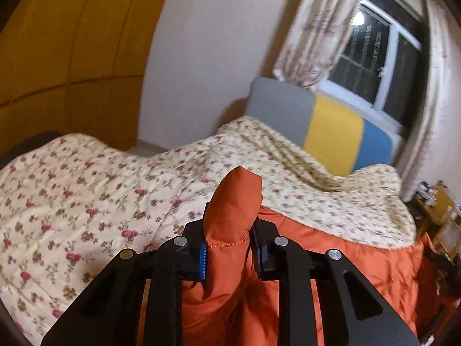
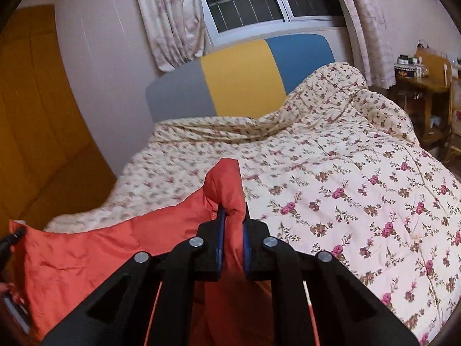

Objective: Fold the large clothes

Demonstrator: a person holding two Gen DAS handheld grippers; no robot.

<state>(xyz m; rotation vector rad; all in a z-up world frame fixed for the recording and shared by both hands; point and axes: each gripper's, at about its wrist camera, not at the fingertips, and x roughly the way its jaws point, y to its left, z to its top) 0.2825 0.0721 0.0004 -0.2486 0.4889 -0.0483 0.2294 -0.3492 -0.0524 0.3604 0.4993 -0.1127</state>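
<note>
over the bed: both claws clamp the orange garment.

left claw [image 1: 230,248] pinches a puffy fold of the orange garment [image 1: 331,259] between its blue pads [image 1: 203,262]; right claw [image 2: 232,242] grips another bunched fold of it, jaws narrow. the cloth hangs from both claws at the near edge of the floral quilt [image 2: 360,173], draping onto it. behind stand a grey, yellow and blue headboard [image 2: 239,77], curtains [image 2: 170,20] and a dark window [image 1: 374,49].
</note>
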